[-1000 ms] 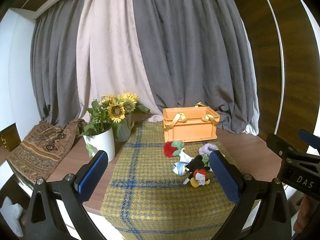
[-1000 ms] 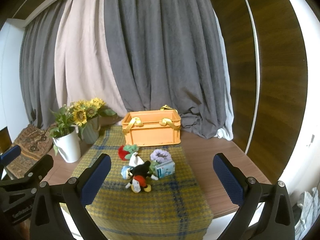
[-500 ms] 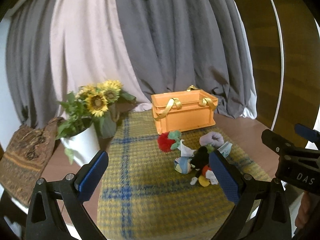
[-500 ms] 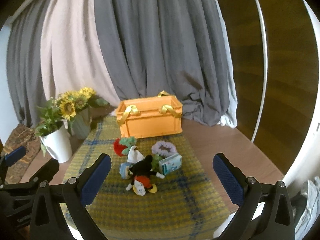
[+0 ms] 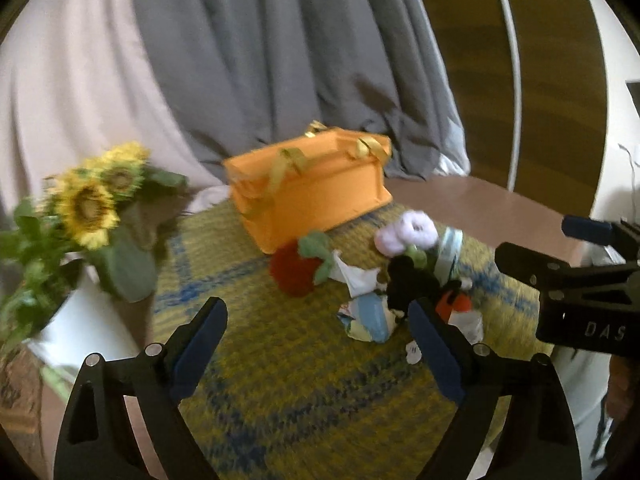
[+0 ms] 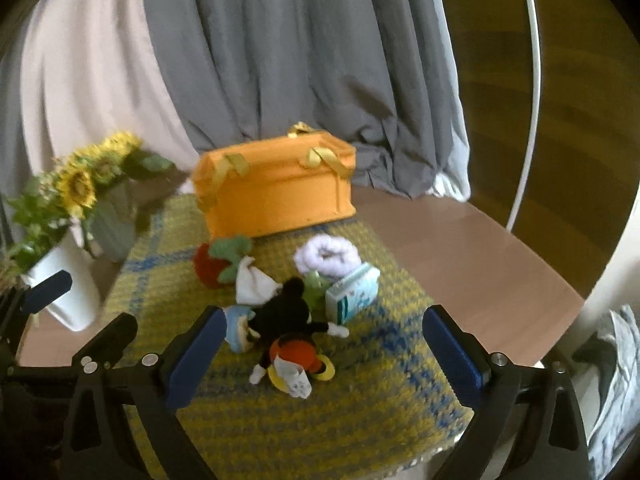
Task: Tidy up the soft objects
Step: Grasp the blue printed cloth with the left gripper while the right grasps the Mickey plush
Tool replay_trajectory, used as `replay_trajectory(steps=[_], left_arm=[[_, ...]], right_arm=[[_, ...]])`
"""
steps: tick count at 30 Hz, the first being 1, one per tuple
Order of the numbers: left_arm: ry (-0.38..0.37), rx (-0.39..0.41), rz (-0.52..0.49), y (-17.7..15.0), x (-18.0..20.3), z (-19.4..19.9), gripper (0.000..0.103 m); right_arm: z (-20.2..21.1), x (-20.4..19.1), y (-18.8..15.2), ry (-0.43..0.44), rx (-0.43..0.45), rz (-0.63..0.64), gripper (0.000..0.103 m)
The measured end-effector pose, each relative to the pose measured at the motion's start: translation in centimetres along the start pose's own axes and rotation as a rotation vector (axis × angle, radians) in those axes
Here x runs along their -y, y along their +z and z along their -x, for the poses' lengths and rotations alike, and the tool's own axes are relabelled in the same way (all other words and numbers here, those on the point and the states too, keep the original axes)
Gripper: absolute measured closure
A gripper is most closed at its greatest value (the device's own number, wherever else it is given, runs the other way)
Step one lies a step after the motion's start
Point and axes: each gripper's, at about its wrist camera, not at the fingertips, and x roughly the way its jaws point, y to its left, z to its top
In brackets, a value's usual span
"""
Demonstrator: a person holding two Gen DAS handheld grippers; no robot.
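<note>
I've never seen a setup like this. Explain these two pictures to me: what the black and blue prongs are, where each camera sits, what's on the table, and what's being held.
The prongs are hand-held two-finger grippers, one per hand; no robot. Each picture comes from a fisheye camera on one gripper, looking along its fingers. One shows the left gripper, the other the right gripper; both are open and hold nothing.

On the table lies a yellow-and-blue woven cloth. On it stands an orange crate, and in front of it a heap of soft things: a black mouse plush, a red strawberry plush, a lilac scrunchie and a tissue pack. Sunflowers stand to the left.
</note>
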Motion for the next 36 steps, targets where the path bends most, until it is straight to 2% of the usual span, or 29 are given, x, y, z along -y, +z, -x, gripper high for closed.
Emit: replay_trajectory(steps=[7, 14, 23, 27, 29, 36], left_arm=[[-0.164, -0.058, -0.109, -1.7, 0.0, -5.4, 0.015], [-0.251, -0.108, -0.188, -2.1, 1.1, -9.7, 0.015], [-0.329, -0.153, -0.235, -2.2, 1.6, -13.6, 0.019], [-0.364, -0.166, -0.236, -2.2, 1.8, -14.5, 0.027], [-0.383, -0.18, -0.229, -2.3, 1.8, -14.9, 0.035], [-0.378, -0.175, -0.197, -2.4, 1.6, -14.4, 0.043]], right_arm=[[-3.7, -0.9, -1.7, -0.068, -0.092, -0.06, 0.012], [-6.0, -1.5, -2.9, -0.073, -0.132, -0.081, 0.019], [-9.5, -1.6, -3.5, -0.048, -0.203, -0.16, 0.029], [-10.6, -1.8, -3.7, -0.028, -0.222, -0.167, 0.033], [-10.9, -1.7, -3.8, -0.021, -0.229, -0.169, 0.036], [-11.1, -2.1, -3.9, 0.016, -0.231, -0.162, 0.054]])
